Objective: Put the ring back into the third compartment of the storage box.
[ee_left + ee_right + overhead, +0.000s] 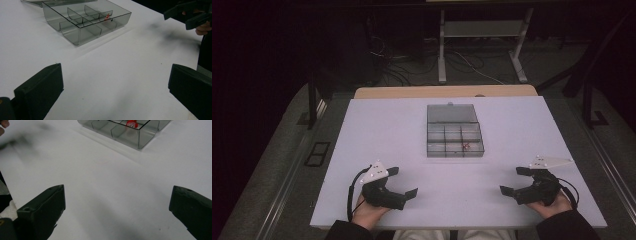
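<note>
Two claws rest low on the white table (pixel 362 130), jaws spread wide and gripping nothing: the left gripper (pixel 404 181) and the right gripper (pixel 512 180), well apart from each other. Ahead of both and between them sits a clear compartment box (pixel 455 137), its lid (pixel 452 113) folded flat on the far side. Judging by this, work has not begun; the next move calls for a reach forward to the box. One small red piece (pixel 131 123) lies in a near-row cell on the right gripper's side; the other cells look bare.
</note>
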`<state>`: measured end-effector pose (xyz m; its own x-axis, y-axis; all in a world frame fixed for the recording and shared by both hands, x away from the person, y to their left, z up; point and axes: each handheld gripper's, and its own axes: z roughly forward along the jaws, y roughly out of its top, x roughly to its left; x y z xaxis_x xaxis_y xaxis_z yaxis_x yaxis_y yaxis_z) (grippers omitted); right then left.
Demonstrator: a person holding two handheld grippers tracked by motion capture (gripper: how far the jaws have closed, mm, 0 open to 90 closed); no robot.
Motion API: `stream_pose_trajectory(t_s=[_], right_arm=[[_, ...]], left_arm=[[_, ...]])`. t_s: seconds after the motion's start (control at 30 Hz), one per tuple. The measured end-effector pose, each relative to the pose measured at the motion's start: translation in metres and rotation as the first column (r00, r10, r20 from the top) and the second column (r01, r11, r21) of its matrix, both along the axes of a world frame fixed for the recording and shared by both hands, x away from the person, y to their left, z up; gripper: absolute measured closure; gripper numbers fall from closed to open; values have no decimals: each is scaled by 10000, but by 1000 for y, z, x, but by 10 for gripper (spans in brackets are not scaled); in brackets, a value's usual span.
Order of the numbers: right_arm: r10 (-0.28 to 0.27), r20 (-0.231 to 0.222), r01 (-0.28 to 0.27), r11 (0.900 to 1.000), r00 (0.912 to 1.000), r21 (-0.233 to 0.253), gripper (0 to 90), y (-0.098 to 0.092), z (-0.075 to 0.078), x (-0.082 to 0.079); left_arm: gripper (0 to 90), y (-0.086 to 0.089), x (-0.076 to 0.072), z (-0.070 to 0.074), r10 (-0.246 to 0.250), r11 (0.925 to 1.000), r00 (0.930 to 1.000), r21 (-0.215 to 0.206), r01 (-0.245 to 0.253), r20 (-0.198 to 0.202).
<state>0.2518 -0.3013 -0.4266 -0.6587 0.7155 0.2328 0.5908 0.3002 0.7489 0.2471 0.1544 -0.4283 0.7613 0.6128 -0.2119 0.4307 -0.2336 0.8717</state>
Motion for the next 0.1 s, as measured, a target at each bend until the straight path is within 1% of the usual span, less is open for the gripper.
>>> stream_pose_trajectory(t_s=[0.1], right_arm=[[-46,85,46,10000,10000,-10,4,0,-2,-1]], left_arm=[[0,0,0,0,16,10000,10000,-1,-16,11]])
